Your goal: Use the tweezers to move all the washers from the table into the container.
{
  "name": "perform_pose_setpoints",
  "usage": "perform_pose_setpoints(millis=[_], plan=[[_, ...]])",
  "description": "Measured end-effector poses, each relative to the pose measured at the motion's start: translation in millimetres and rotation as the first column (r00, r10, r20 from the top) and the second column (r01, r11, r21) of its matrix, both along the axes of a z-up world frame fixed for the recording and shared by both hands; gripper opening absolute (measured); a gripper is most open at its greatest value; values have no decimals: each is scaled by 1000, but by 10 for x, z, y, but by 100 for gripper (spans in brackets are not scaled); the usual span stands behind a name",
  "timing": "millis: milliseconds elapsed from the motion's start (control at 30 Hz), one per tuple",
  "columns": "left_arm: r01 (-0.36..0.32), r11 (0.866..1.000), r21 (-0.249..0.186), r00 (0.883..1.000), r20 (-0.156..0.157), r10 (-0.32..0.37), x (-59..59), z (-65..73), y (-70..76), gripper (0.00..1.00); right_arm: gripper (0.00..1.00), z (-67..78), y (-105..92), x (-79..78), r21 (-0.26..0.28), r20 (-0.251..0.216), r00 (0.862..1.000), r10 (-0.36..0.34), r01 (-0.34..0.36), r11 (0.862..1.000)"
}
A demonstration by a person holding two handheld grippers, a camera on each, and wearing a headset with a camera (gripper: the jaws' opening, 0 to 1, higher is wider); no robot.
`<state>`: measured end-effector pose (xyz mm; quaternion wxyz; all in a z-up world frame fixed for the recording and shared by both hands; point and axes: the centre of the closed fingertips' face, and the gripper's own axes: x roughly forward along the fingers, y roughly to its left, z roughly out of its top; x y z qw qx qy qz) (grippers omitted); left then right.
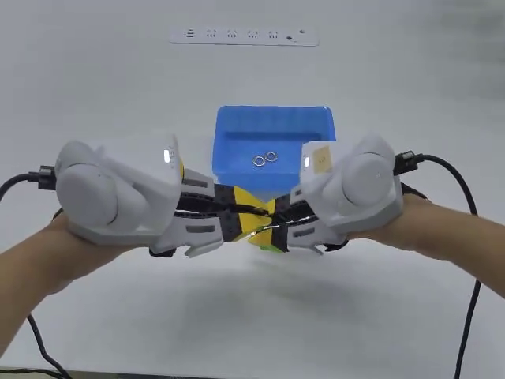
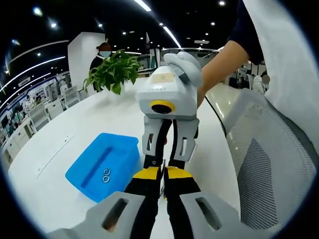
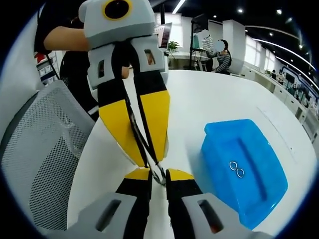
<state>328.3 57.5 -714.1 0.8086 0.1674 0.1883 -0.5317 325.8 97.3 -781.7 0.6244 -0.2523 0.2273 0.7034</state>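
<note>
One white bench [image 1: 394, 79] carries it all. Two grippers meet tip to tip at centre frame. In the right gripper view, the left gripper [image 3: 148, 160] has its claw clamped on one pair of tweezers [image 3: 135, 128]. The right gripper [image 3: 158, 175] has its claw almost together around the tweezers' tip, though I cannot tell whether it pinches. One blue container [image 1: 316, 126] sits just behind, with two washers [image 1: 265, 158] lying side by side inside. The head view adds a power strip [image 1: 245, 35] at the top. Both gripper views add a mesh chair [image 3: 45, 159].
</note>
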Motion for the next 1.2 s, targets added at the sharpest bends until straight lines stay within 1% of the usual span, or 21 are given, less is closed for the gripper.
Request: perform_pose_setpoints(millis=[67, 233, 267, 300, 333, 367, 433, 467, 500, 533, 567, 633, 733, 800, 833, 900, 967, 1000, 1033, 1100, 1200], plan=[[1, 1000, 4, 1000, 2, -1, -4, -3, 12, 6, 11, 1, 9, -3, 4, 33, 999, 22, -23, 1000], [-26, 1000, 11, 1000, 11, 26, 12, -8, 44, 7, 10, 0, 28, 14, 22, 62, 998, 28, -29, 999], [-32, 999, 13, 999, 7, 32, 15, -11, 49, 7, 10, 1, 31, 15, 23, 64, 998, 26, -27, 999], [-32, 999, 19, 999, 13, 32, 11, -11, 50, 7, 10, 3, 34, 12, 26, 73, 997, 28, -30, 999], [-28, 999, 36, 999, 39, 26, 19, -13, 64, 7, 10, 4, 37, 9, 27, 75, 997, 29, -31, 999], [-31, 999, 36, 999, 35, 30, 13, -16, 62, 7, 10, 7, 41, 8, 29, 76, 997, 28, -30, 999], [-36, 999, 41, 998, 44, 34, 18, -24, 83, 8, 10, 21, 50, 16, 37, 82, 996, 22, -25, 999], [-40, 998, 40, 998, 43, 38, 20, -26, 88, 10, 10, 34, 56, 20, 43, 81, 997, 17, -21, 999], [-48, 998, 34, 998, 39, 47, 23, -23, 94, 14, 9, 43, 59, 22, 46, 81, 997, 15, -19, 999], [-54, 998, 27, 998, 46, 52, 28, -9, 99, 17, 9, 64, 67, 25, 51, 80, 997, 12, -16, 999], [-64, 998, 11, 996, 61, 63, 42, 26, 109, 19, 9, 84, 70, 27, 51, 85, 996, 14, -18, 999], [-85, 996, -22, 995, 60, 86, 58, 95, 133, 19, 9, 112, 78, 29, 54, 91, 996, 17, -21, 998], [-95, 995, -37, 993, 72, 98, 56, 178, 160, 23, 9, 163, 79, 29, 60, 93, 996, 14, -20, 998], [-101, 994, -48, 992, 73, 104, 39, 226, 187, 26, 9, 208, 80, 19, 65, 96, 995, 12, -18, 998], [-105, 993, -56, 991, 72, 108, 28, 251, 192, 28, 9, 227, 79, 17, 67, 96, 995, 8, -15, 998], [-115, 989, -94, 991, 56, 121, -13, 321, 192, 32, 9, 283, 73, 9, 72, 101, 995, 6, -13, 997], [-122, 986, -109, 989, 66, 130, -52, 377, 209, 40, 9, 347, 63, 23, 78, 110, 994, 1, -9, 997], [-139, 983, -120, 988, 54, 146, -66, 398, 228, 44, 9, 395, 58, 36, 86, 111, 994, -4, -6, 996], [-142, 982, -122, 988, 48, 149, -76, 401, 232, 49, 9, 432, 56, 50, 93, 113, 994, -8, -2, 996], [-155, 981, -118, 985, 53, 162, -111, 413, 270, 53, 9, 518, 44, 95, 105, 120, 993, -20, 8, 994], [-194, 972, -129, 979, 38, 200, -133, 411, 358, 59, 9, 646, 18, 183, 125, 134, 990, -42, 26, 992]])
